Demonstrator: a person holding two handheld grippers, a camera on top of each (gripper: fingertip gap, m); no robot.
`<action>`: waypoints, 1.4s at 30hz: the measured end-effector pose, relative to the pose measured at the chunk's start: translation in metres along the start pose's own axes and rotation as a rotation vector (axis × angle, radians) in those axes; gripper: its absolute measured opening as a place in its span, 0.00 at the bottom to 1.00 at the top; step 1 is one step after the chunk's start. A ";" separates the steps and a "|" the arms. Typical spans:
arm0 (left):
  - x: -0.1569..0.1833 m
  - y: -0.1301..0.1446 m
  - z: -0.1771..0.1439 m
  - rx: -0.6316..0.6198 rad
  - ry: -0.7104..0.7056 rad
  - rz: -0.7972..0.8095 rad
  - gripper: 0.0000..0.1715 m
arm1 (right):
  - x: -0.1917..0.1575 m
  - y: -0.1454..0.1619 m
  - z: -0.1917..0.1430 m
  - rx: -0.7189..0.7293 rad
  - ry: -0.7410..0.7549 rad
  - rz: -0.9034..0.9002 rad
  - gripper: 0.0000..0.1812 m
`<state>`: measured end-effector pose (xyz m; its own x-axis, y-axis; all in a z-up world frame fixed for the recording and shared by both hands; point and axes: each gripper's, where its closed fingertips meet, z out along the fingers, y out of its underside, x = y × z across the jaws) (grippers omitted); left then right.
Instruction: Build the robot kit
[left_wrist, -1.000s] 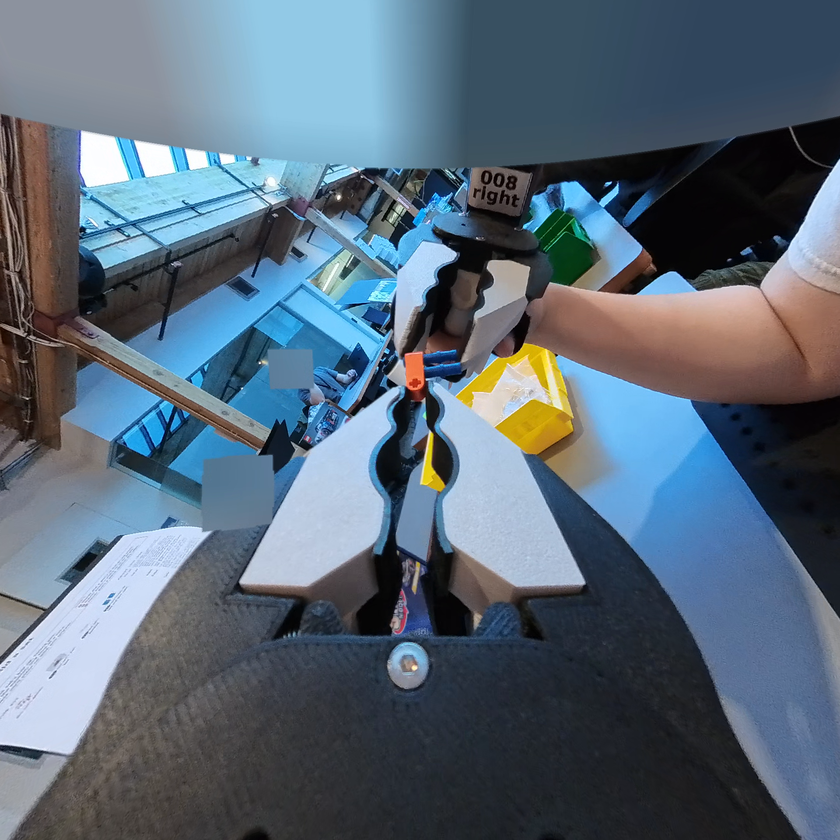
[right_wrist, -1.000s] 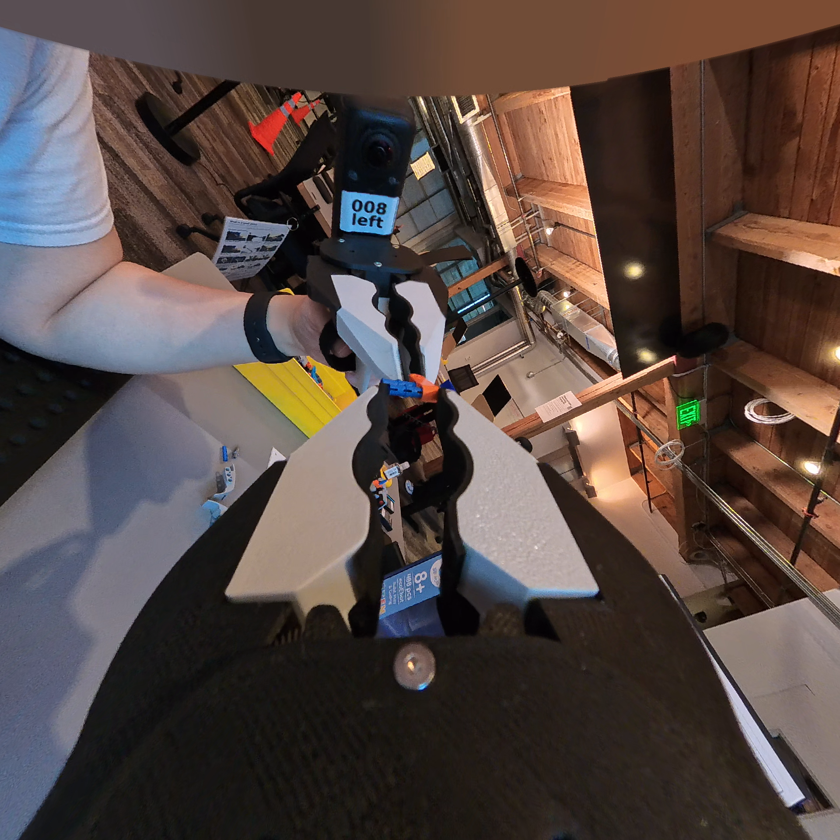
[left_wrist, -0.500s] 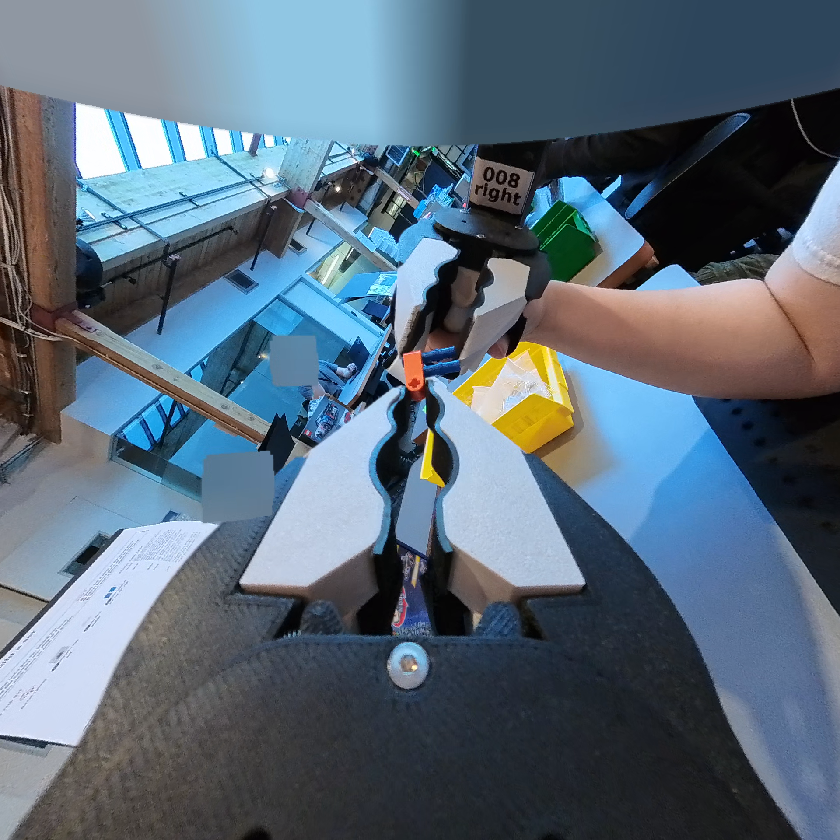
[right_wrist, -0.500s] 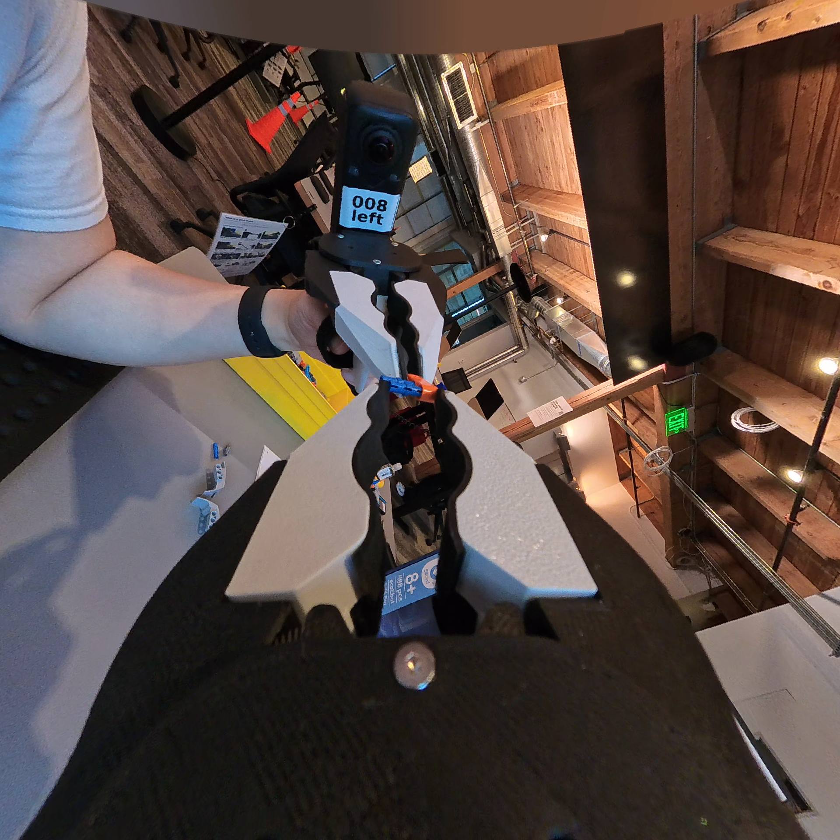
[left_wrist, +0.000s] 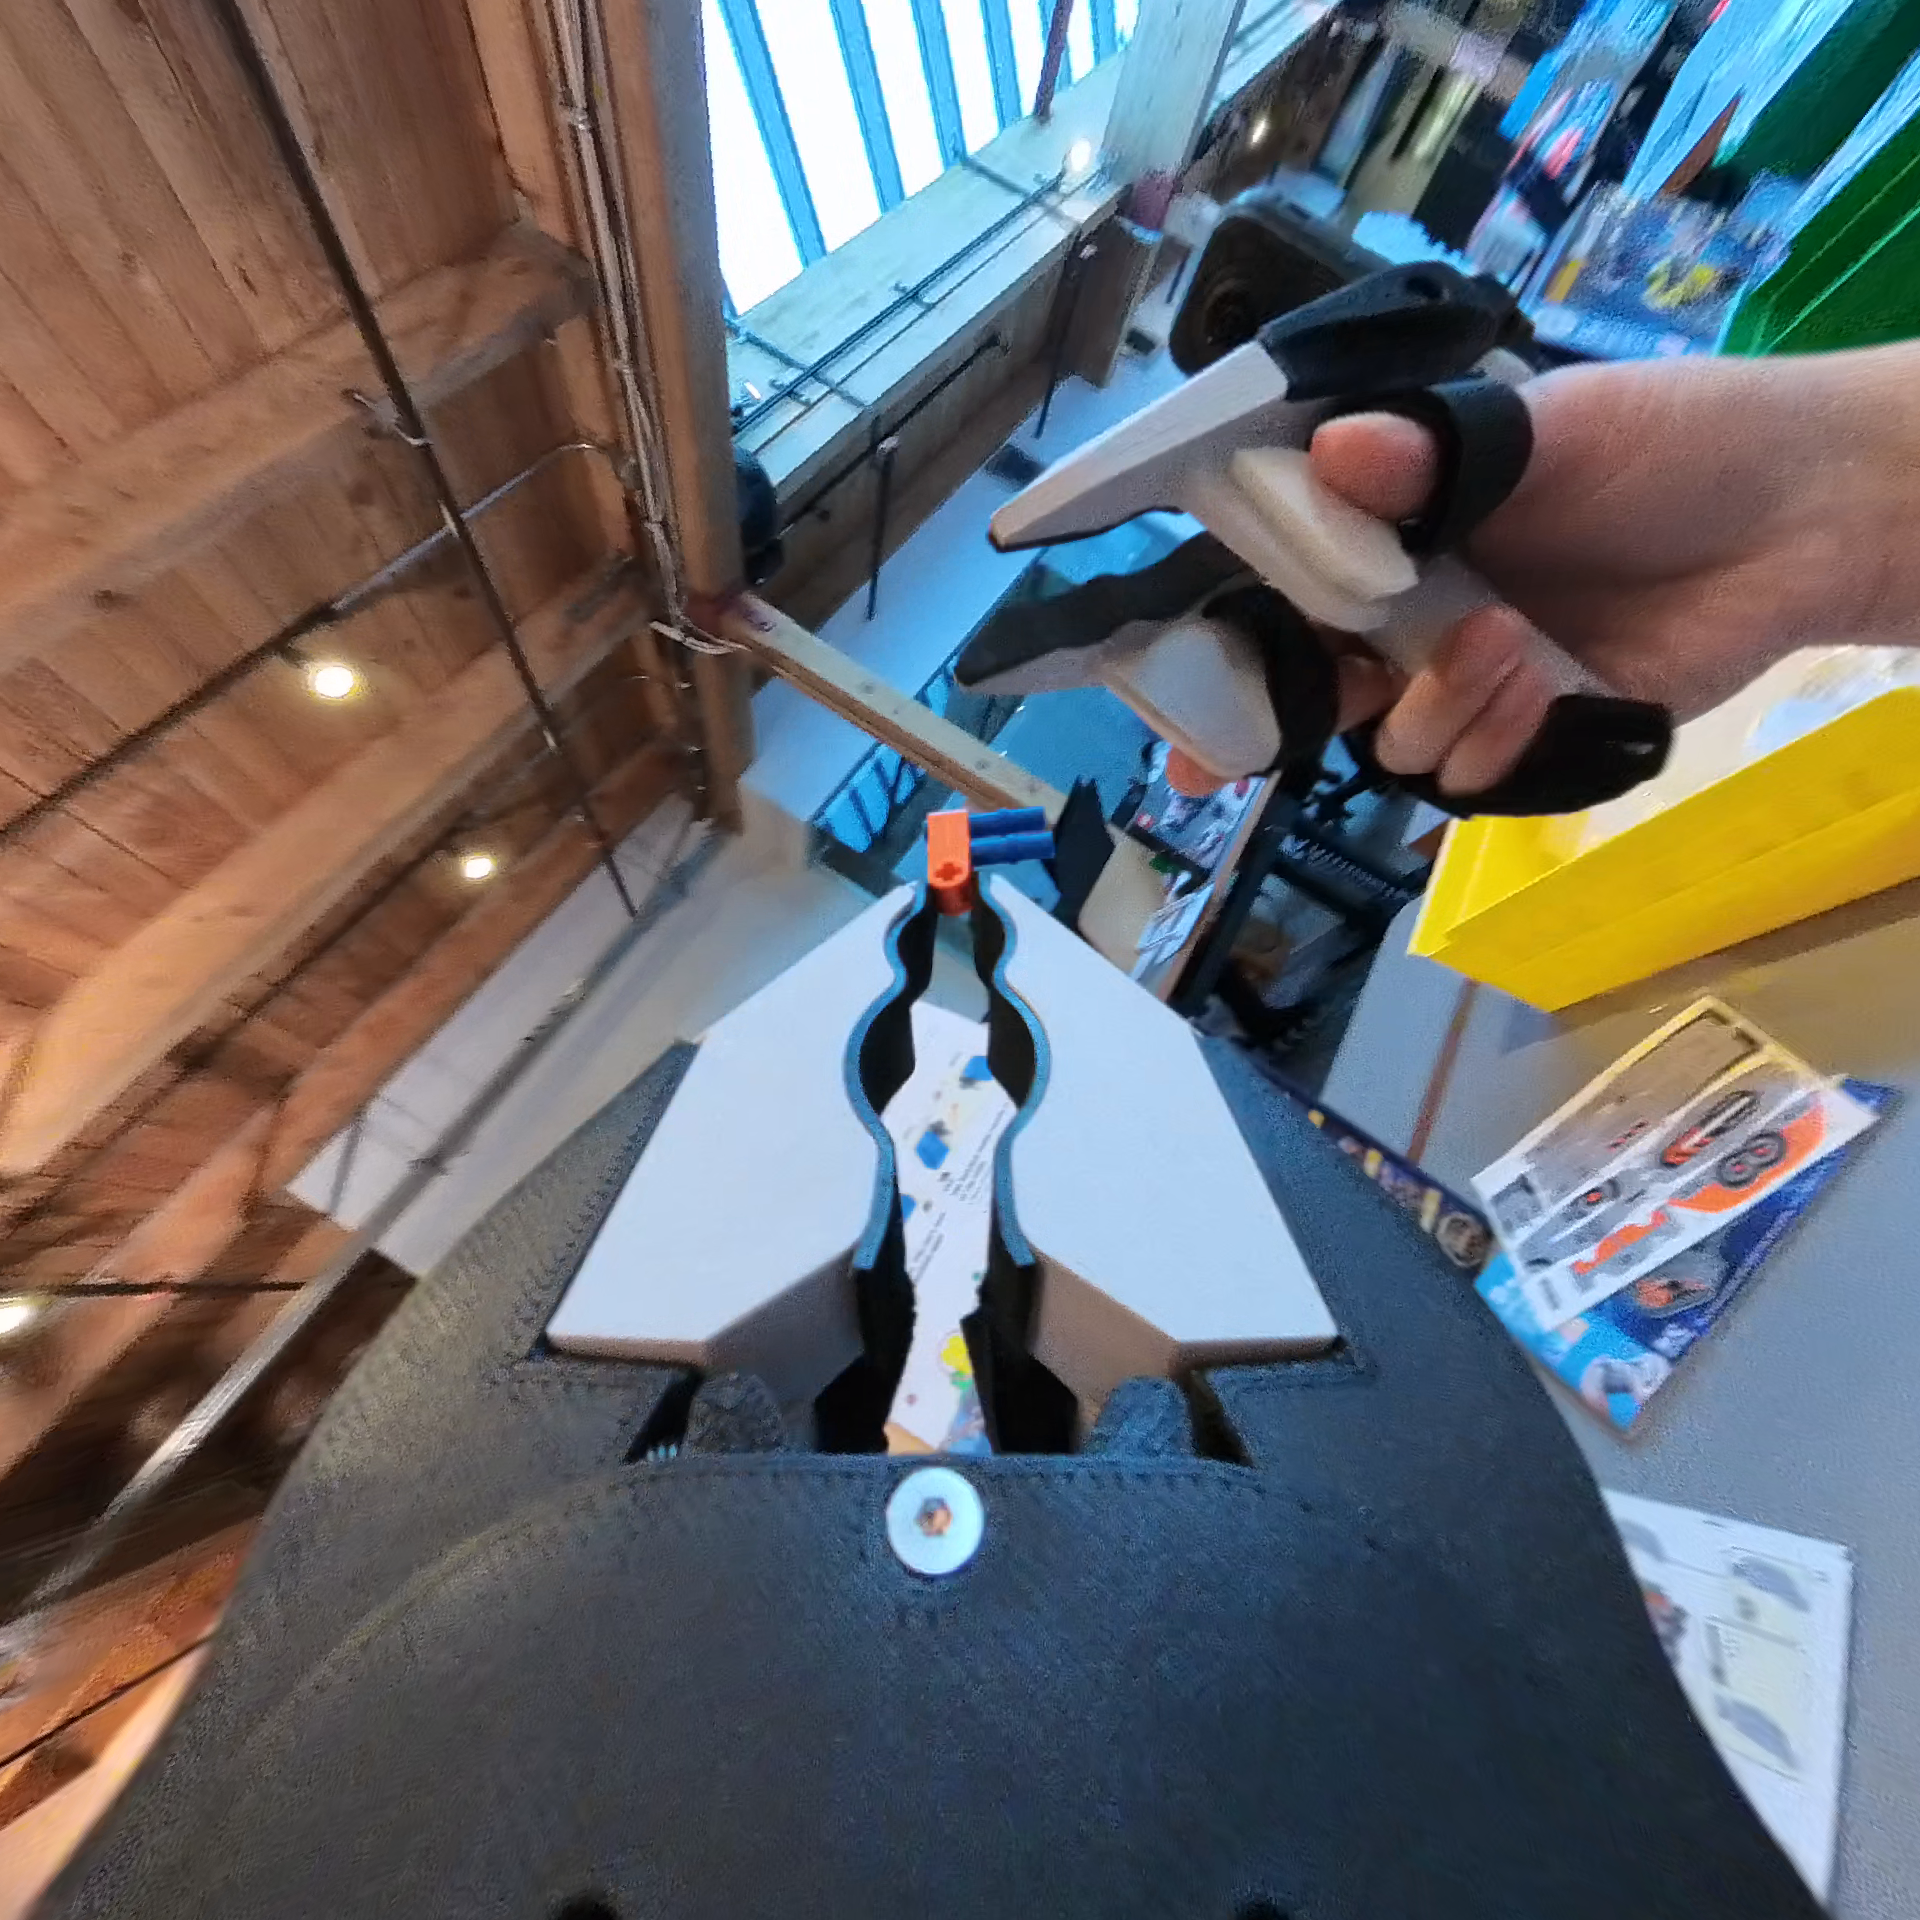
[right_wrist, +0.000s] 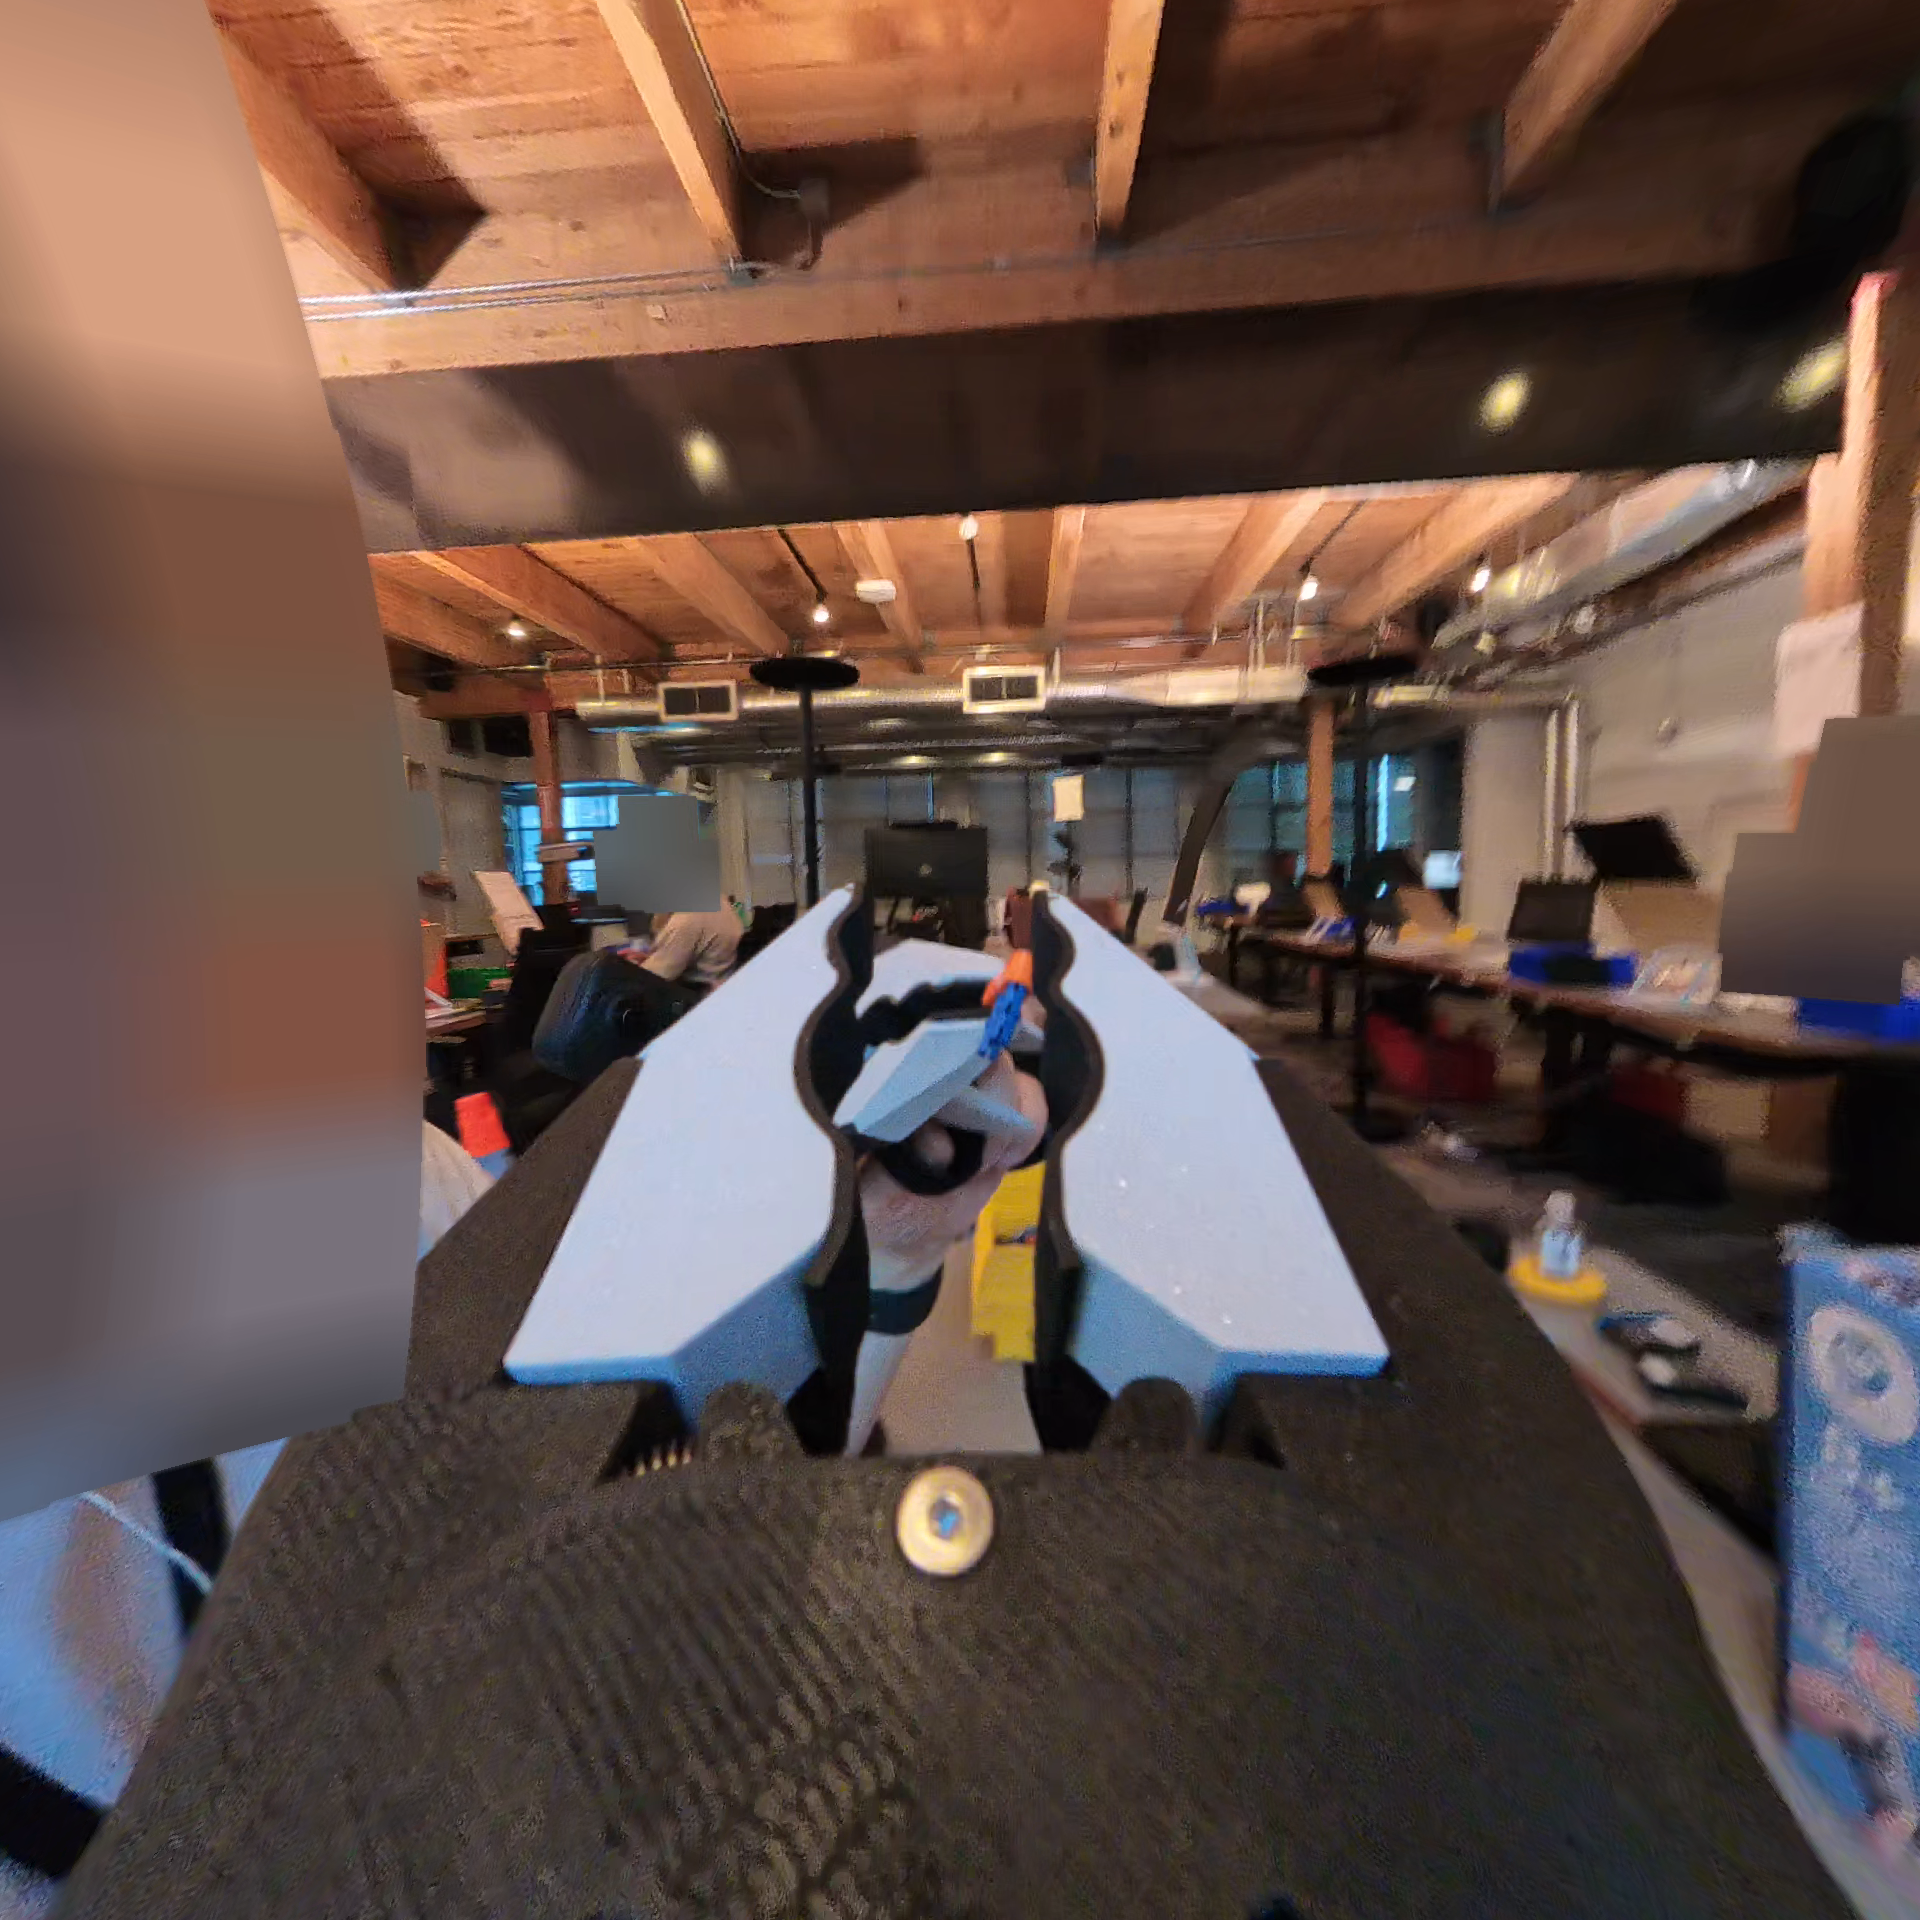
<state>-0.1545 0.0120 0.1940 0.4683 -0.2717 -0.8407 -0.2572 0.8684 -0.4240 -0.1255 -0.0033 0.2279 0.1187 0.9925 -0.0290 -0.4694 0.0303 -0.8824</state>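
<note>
Left wrist view shows the left gripper (left_wrist: 951, 896) with its fingertips pinched on a small orange connector piece (left_wrist: 950, 860), and 2 blue pins (left_wrist: 1010, 836) stick out from the right side of this piece. The whole small assembly is held up in the air, above the grey table (left_wrist: 1766, 1299). Up and to the right, a hand (left_wrist: 1621, 561) holds the right gripper (left_wrist: 982, 603) — its 2 fingers are spread apart and hold nothing, and it is clearly apart from the orange piece. On the table lie a yellow bin (left_wrist: 1662, 883), a colourful instruction booklet (left_wrist: 1662, 1226) and a printed sheet (left_wrist: 1756, 1642).

Right wrist view looks between the fingers of the right gripper (right_wrist: 951, 914), which stand parted and empty. Through this gap the left gripper (right_wrist: 1006, 1023) appears lower down, with the orange and blue parts at its tip, and behind it a part of the yellow bin (right_wrist: 1006, 1288).
</note>
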 end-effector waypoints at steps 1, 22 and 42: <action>0.002 0.001 0.002 -0.004 -0.003 0.020 0.03 | 0.007 0.009 0.002 -0.043 0.025 0.030 0.16; 0.024 0.014 0.019 -0.056 -0.001 0.132 0.03 | 0.030 0.049 0.001 -0.176 0.026 0.174 0.03; 0.022 0.008 0.006 0.046 0.444 -0.837 0.08 | 0.020 0.052 -0.004 -0.198 -0.039 -0.078 0.03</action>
<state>-0.1407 0.0154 0.1739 0.1183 -0.9382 -0.3253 0.0546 0.3333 -0.9412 -0.1440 0.0175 0.1796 0.1120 0.9920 0.0583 -0.2789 0.0877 -0.9563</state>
